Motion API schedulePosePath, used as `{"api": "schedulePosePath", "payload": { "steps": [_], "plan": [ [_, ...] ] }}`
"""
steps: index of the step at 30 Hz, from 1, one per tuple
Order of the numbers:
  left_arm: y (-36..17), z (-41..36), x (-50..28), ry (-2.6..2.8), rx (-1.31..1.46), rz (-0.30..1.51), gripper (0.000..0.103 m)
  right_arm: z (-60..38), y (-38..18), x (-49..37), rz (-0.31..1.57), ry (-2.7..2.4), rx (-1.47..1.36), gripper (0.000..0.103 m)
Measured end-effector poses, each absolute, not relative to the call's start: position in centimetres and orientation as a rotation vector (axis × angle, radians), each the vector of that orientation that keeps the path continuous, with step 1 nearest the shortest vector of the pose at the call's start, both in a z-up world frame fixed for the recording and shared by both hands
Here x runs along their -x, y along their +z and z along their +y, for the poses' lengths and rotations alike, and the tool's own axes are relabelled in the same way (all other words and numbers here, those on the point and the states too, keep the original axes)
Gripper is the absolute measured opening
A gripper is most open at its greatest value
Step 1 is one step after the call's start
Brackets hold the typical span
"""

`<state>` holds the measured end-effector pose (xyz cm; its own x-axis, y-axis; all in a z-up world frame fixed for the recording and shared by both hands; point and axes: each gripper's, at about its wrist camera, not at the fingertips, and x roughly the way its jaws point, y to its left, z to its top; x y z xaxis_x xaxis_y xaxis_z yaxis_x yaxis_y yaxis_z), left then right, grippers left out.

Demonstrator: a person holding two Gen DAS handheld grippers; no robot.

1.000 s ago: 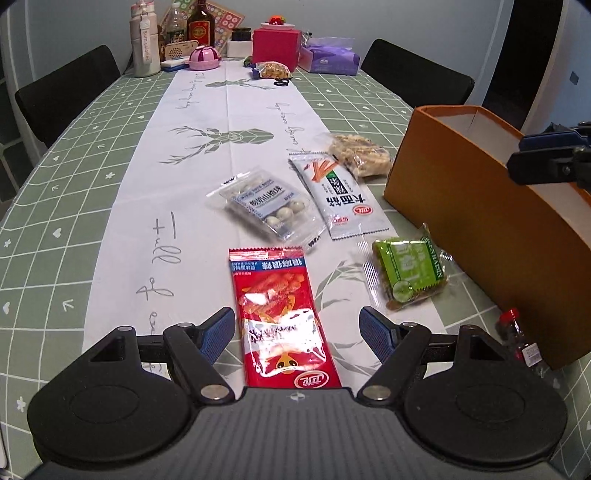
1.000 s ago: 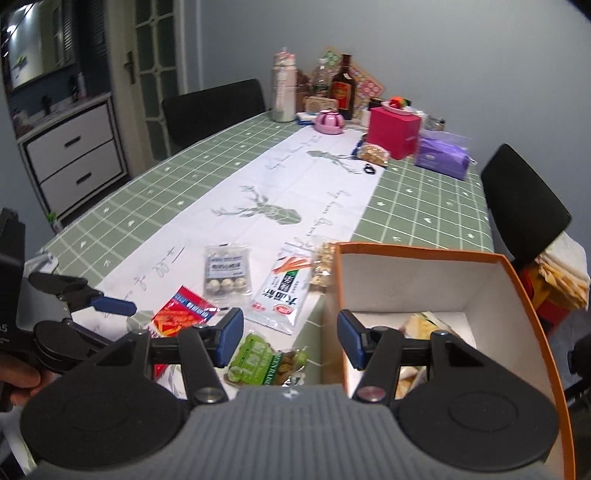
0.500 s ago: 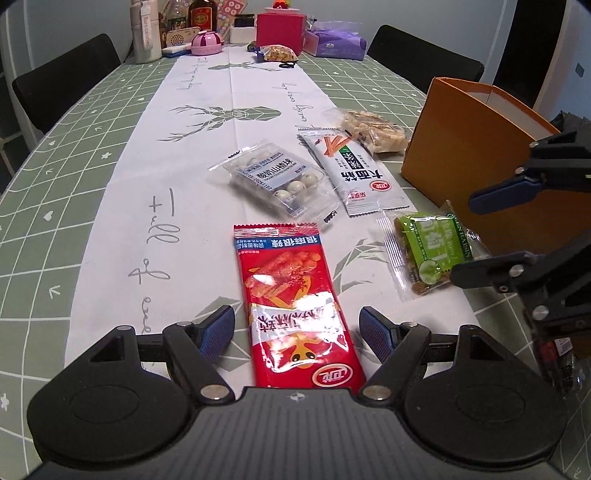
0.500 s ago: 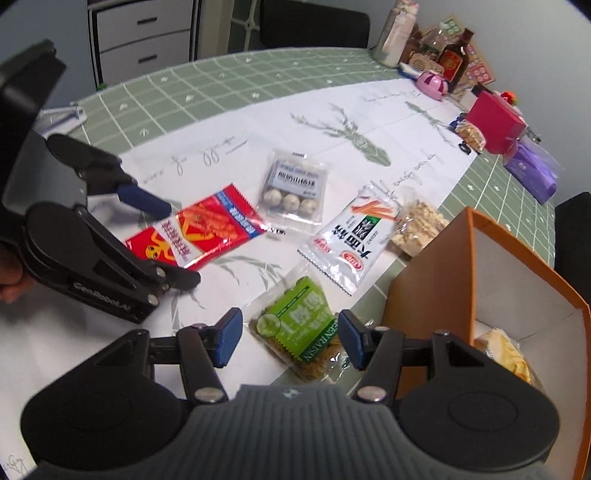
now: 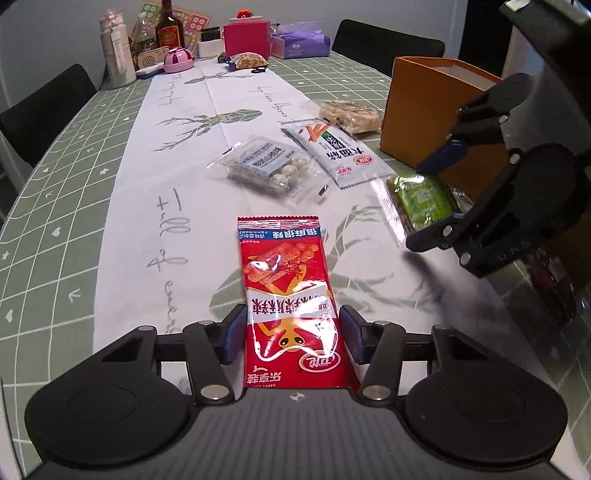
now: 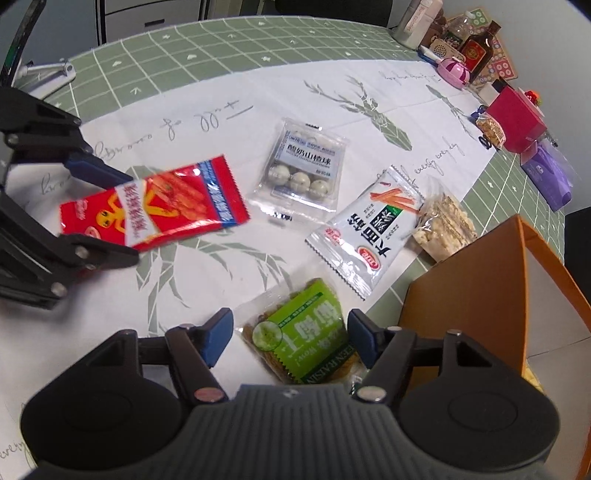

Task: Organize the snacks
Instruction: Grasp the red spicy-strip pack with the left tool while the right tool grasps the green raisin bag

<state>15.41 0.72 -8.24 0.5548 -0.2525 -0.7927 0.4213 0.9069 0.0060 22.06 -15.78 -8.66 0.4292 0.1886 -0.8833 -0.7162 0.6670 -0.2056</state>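
Observation:
A red snack packet (image 5: 286, 295) lies flat on the white runner between the open jaws of my left gripper (image 5: 291, 334); it also shows in the right wrist view (image 6: 155, 203). A green raisin packet (image 6: 303, 343) lies between the open jaws of my right gripper (image 6: 290, 338), next to the orange box (image 6: 480, 288). In the left wrist view the right gripper (image 5: 436, 195) straddles that green packet (image 5: 421, 201). A clear packet of white balls (image 6: 306, 166), a white stick-snack packet (image 6: 369, 225) and a clear crumbly bar packet (image 6: 443, 225) lie beyond.
The orange box (image 5: 424, 110) stands at the right of the table. A small dark bottle (image 5: 554, 288) stands by its near side. At the far end are bottles (image 5: 170, 33), a pink box (image 5: 245, 38), a purple tissue pack (image 5: 301, 40) and black chairs.
Both grippers have dropped low over the table. The left now straddles the red packet. The right swung away from the box opening down around the green packet.

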Motion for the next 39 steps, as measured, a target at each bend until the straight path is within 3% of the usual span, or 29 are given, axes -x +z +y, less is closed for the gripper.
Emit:
{"api": "schedulePosePath", "payload": {
  "steps": [7,13,20,24,31,39],
  "plan": [
    [-7.9,3.7,-13.4,-0.425,-0.202,0.937,0.062,-16.0,-8.5,-21.4,1.094,0.653,0.571,0.070],
    [-7.5,5.0,-12.8,-0.389,-0.168,0.883,0.078,-15.9,-8.1,-20.5,1.100,0.701,0.556,0.070],
    [-8.0,3.8,-13.6,-0.378,-0.156,0.881,0.079,-16.8,-8.9,-21.2,1.130,0.678,0.517,0.070],
    [-8.4,3.6,-13.6,-0.364,-0.174,0.882,0.079,-17.2,-8.9,-21.5,1.145,0.692,0.462,0.056],
    [-8.2,3.8,-13.4,-0.369,-0.184,0.871,0.056,-17.3,-8.8,-21.5,1.145,0.682,0.442,0.051],
    [-7.7,4.0,-13.1,-0.360,-0.184,0.862,0.051,-17.5,-8.6,-21.5,1.144,0.669,0.429,0.046]
  ]
}}
